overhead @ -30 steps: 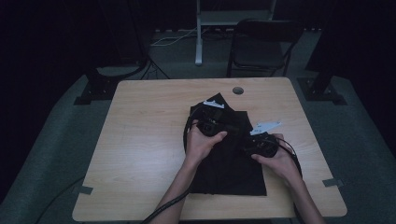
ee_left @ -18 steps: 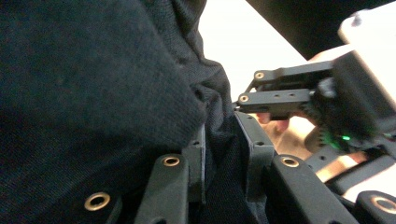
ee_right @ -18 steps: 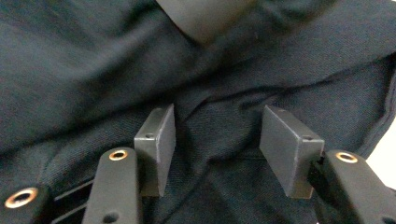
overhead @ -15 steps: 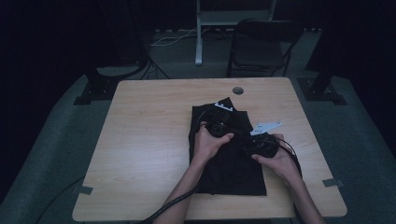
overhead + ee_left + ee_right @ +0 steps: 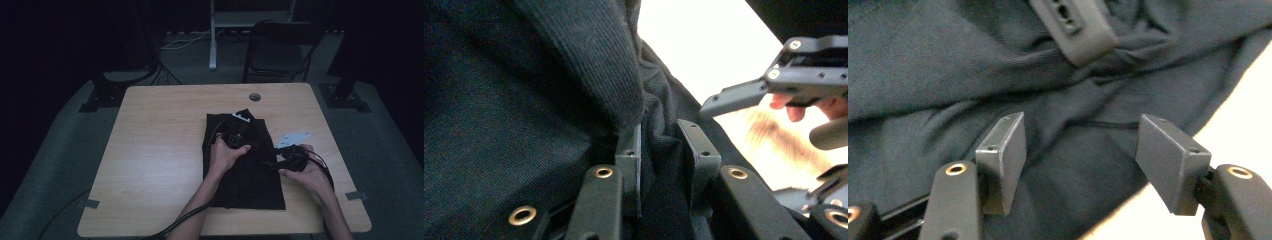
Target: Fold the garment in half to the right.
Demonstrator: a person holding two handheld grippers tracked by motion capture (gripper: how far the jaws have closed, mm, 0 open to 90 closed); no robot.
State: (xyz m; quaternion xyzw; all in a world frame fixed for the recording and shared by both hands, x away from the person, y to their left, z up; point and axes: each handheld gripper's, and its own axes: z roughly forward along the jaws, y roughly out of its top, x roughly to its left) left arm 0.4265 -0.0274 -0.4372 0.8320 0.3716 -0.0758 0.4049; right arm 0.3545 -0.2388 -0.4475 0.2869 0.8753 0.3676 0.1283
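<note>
Black cloth [image 5: 245, 170] lies on the table [image 5: 155, 150]. Left gripper [image 5: 659, 150] pinches a fold, its tips half buried. Right gripper [image 5: 1083, 165], jaws just widened, hovers open above the cloth edge, holding nothing.

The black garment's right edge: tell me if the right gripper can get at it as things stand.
Probably yes. The right gripper sits over the black garment at its right edge, jaws apart with nothing between them, and its jaws have just been opening. The left gripper pinches a fold farther up, out of the way.
</note>
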